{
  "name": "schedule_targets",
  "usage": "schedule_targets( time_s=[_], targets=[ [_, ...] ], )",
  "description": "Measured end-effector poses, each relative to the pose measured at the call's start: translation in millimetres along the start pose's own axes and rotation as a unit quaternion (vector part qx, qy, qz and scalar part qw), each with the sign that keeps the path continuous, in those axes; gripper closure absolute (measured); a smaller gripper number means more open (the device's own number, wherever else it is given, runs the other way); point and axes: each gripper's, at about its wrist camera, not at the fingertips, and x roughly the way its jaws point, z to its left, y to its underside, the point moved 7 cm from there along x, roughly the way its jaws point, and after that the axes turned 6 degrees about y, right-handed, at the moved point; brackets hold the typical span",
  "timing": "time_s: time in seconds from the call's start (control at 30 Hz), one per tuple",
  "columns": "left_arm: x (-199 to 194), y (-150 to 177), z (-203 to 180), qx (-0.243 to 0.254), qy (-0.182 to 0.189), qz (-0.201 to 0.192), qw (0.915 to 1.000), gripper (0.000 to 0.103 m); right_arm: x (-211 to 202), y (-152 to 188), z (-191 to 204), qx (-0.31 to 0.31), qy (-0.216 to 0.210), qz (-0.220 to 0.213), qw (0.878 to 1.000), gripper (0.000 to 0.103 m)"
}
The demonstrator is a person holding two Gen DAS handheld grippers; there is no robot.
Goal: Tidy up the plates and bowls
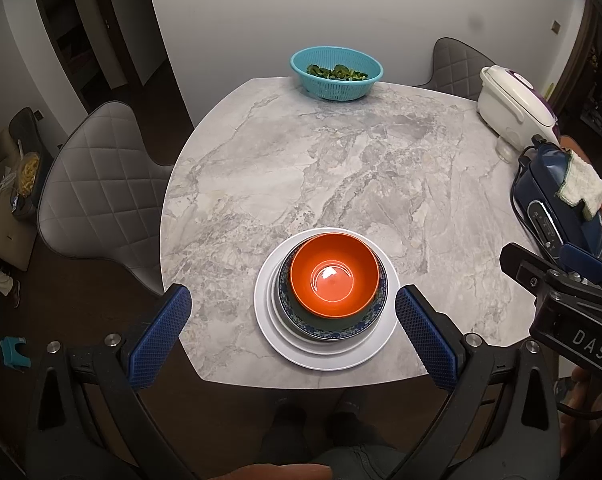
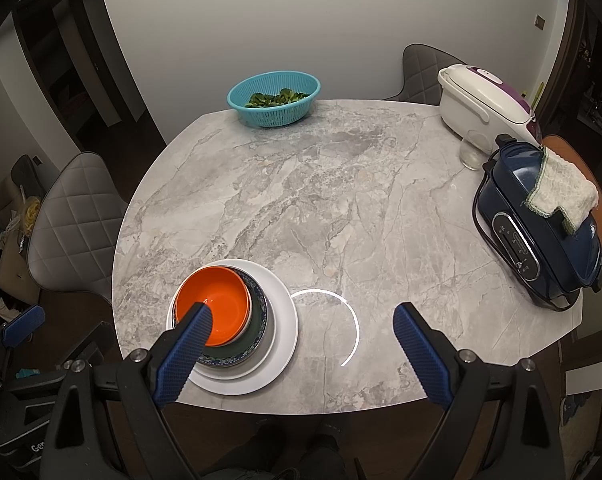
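An orange bowl (image 1: 334, 276) sits inside a blue patterned bowl (image 1: 371, 316), on a smaller white plate and a large white plate (image 1: 381, 350), near the front edge of the marble table (image 1: 321, 168). My left gripper (image 1: 293, 312) hangs open above and in front of this stack, with nothing between its fingers. In the right wrist view the orange bowl (image 2: 221, 300) and white plate (image 2: 285, 320) lie at the lower left. My right gripper (image 2: 303, 330) is open and empty to the right of the stack; its left finger overlaps the bowl in view.
A teal basket (image 2: 273, 98) of greens stands at the far edge. A white rice cooker (image 2: 483, 100), a glass (image 2: 472, 154) and a dark blue appliance (image 2: 537, 224) with a cloth (image 2: 561, 190) line the right side. Grey quilted chairs (image 2: 77, 216) stand around the table.
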Motion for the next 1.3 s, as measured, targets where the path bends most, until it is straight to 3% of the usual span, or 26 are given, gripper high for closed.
schedule_targets(
  time_s=[1.3],
  targets=[
    [1.6, 0.9, 1.6, -0.001, 0.0, 0.003, 1.0, 0.0, 0.9, -0.3, -0.7, -0.002, 0.0, 0.002, 1.0, 0.009]
  ],
)
